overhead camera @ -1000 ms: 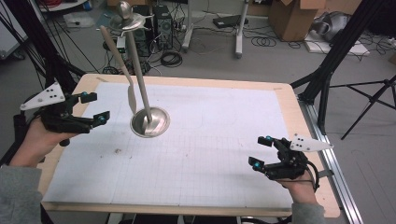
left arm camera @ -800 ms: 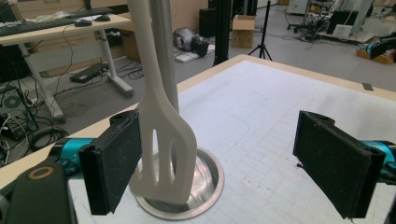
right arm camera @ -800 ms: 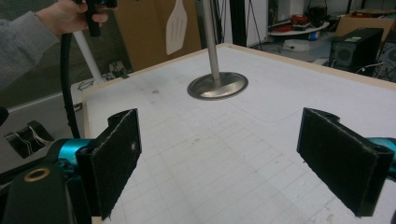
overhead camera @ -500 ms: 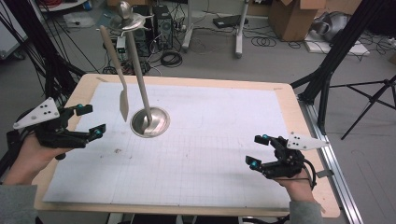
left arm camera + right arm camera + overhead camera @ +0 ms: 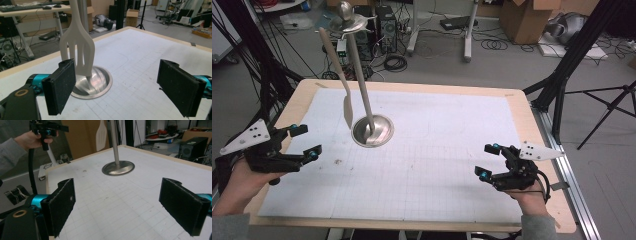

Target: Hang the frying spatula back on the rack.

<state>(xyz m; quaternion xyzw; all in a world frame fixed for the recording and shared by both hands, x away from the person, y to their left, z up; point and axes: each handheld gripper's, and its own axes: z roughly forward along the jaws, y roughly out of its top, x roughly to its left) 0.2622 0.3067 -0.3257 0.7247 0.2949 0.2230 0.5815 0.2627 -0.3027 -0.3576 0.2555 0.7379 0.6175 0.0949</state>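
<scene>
With my left gripper [image 5: 299, 142] spread wide beside the steel stand [image 5: 372, 131], I judge the slotted spatula [image 5: 77, 47] hanging there light, stiff, best pinched across its flat blade.

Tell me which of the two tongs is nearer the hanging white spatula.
The left tongs, at the table's left edge. The spatula hangs from the metal stand just beyond them, while the right tongs sit far across the white mat.
</scene>
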